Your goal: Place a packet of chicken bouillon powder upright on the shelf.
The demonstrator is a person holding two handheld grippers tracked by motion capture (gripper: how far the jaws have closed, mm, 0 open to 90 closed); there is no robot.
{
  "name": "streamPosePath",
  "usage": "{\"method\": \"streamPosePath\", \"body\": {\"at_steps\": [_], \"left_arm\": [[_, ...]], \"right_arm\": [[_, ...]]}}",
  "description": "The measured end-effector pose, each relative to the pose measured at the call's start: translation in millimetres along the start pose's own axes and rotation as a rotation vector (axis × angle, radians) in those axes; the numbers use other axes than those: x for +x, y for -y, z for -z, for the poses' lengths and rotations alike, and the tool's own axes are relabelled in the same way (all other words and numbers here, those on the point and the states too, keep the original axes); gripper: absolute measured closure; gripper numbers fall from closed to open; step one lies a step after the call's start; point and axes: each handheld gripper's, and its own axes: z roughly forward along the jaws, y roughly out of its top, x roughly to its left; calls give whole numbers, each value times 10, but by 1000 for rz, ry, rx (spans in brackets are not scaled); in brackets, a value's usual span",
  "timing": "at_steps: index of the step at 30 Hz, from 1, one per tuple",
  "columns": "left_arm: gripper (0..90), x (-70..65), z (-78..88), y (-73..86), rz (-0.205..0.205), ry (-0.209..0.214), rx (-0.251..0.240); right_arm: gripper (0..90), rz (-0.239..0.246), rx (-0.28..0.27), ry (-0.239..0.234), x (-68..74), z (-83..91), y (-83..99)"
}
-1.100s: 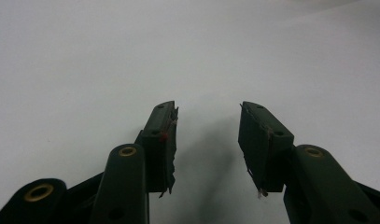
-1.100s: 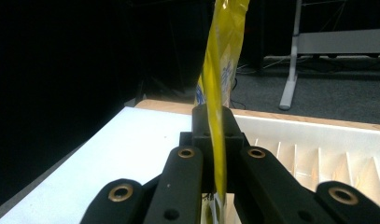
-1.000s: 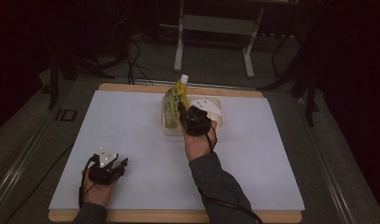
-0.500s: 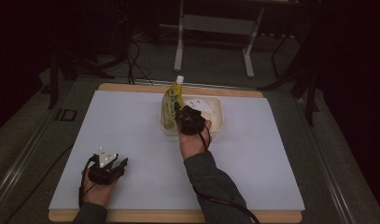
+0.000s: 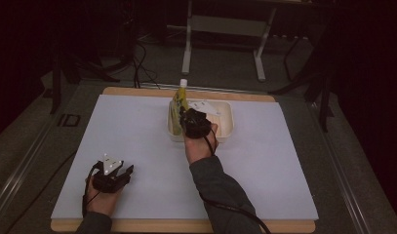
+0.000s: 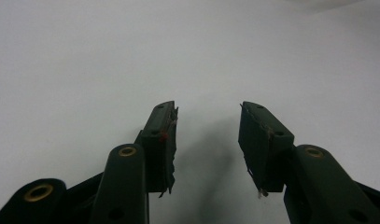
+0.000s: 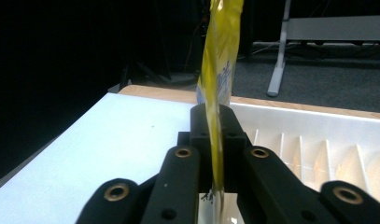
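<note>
A yellow spouted pouch (image 5: 178,108) with a white cap stands upright at the left end of a white tray (image 5: 224,130) near the table's far edge. My right gripper (image 5: 185,118) is shut on the pouch; in the right gripper view its jaws pinch the thin yellow pouch (image 7: 217,70) edge-on, with the tray (image 7: 318,135) to the right. My left gripper (image 5: 128,170) rests low on the near left of the white table cover, held by a hand. In the left gripper view my left gripper (image 6: 207,123) is open, with bare white surface between the jaws.
The white cover (image 5: 137,126) spans a wooden table. A white packet (image 5: 203,106) lies in the tray's far part. Beyond the table stand a metal frame's legs (image 5: 188,44) and floor cables (image 5: 137,53). A dark drop borders the table's left edge.
My right gripper has shifted slightly left and towards me with the pouch, which now stands more upright over the tray's left end. The left gripper has stayed still.
</note>
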Motion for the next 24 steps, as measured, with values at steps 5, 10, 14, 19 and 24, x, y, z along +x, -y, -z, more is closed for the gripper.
{"method": "streamPosePath", "body": {"at_steps": [5, 10, 14, 19, 24], "left_arm": [[561, 0, 3, 0, 3, 2, -1], [561, -2, 0, 0, 3, 2, -1], [561, -2, 0, 0, 3, 1, 0], [561, -2, 0, 0, 0, 0, 0], [561, -3, 0, 0, 1, -2, -1]], "right_arm": [[843, 10, 29, -3, 20, -46, 13], [648, 8, 19, -35, 13, -37, 42], [512, 21, 16, -54, -3, -27, 41], [411, 55, 10, -56, -20, -15, 104], [390, 66, 16, -67, -41, 11, 149]]}}
